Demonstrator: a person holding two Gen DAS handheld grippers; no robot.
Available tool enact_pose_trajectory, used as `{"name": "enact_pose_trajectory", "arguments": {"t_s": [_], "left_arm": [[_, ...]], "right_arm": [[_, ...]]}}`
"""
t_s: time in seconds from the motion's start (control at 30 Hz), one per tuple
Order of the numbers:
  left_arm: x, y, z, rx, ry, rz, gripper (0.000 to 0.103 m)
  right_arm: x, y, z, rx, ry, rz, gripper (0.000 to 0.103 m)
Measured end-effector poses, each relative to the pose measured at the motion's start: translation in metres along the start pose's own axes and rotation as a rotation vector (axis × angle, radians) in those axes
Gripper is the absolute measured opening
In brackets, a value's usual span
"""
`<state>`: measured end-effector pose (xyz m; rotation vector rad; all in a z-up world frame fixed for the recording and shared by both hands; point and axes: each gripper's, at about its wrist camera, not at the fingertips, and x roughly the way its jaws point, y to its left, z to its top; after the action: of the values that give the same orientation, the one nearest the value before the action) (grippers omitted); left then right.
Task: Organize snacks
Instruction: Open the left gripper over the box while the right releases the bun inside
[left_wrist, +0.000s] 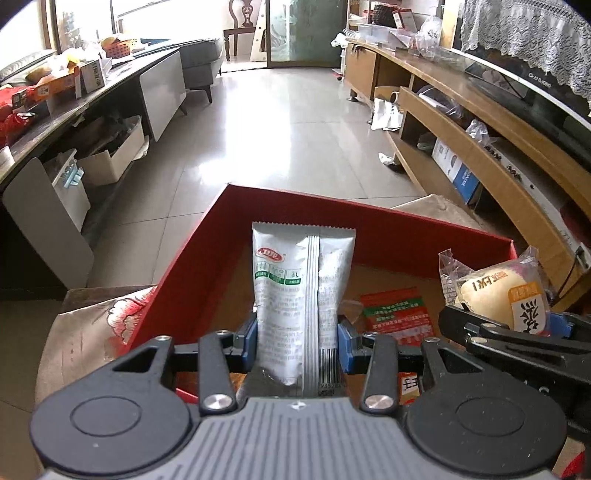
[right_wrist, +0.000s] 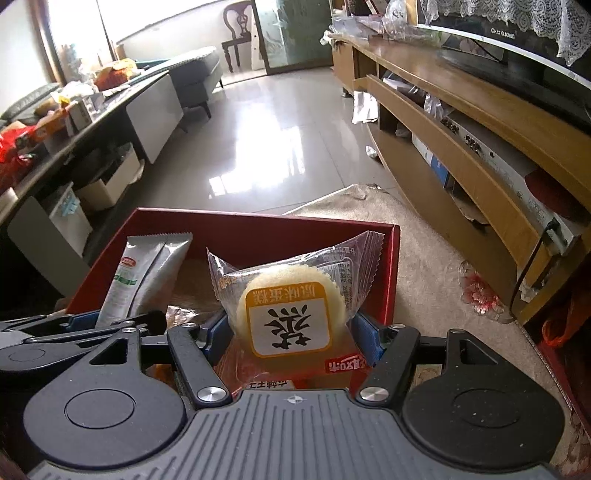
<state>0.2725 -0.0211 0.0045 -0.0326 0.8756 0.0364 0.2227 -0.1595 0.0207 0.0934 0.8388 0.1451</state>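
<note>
My left gripper (left_wrist: 297, 341) is shut on a silver snack pouch (left_wrist: 301, 295) that stands upright over the red box (left_wrist: 192, 266). In the right wrist view the same silver pouch (right_wrist: 142, 280) shows at the left, over the red box (right_wrist: 258, 225). My right gripper (right_wrist: 290, 336) is shut on a wrapped round yellow cake (right_wrist: 291, 314) with an orange-and-white label, also held over the box. The cake (left_wrist: 506, 291) and the right gripper (left_wrist: 517, 330) appear at the right edge of the left wrist view. A red-and-green packet (left_wrist: 397, 314) lies on the box floor.
The box rests on an embroidered cloth (right_wrist: 443, 266). A wooden TV cabinet (right_wrist: 461, 140) runs along the right. A long dark table (left_wrist: 92, 96) with snack boxes stands at the left. Tiled floor (left_wrist: 280, 129) stretches ahead, with a sofa and a chair behind.
</note>
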Motion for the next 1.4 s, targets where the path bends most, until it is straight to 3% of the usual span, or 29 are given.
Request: {"name": "enact_pose_trajectory", "arguments": {"t_s": [0.73, 1.4], "left_arm": [[0.001, 0.015, 0.0, -0.009, 0.02, 0.035, 0.05], [-0.015, 0.028, 0.004, -0.052, 0.005, -0.016, 0.06]], "right_arm": [[0.006, 0.015, 0.0, -0.091, 0.018, -0.014, 0.08], [-0.01, 0.015, 0.002, -0.08, -0.028, -0.005, 0.086]]}}
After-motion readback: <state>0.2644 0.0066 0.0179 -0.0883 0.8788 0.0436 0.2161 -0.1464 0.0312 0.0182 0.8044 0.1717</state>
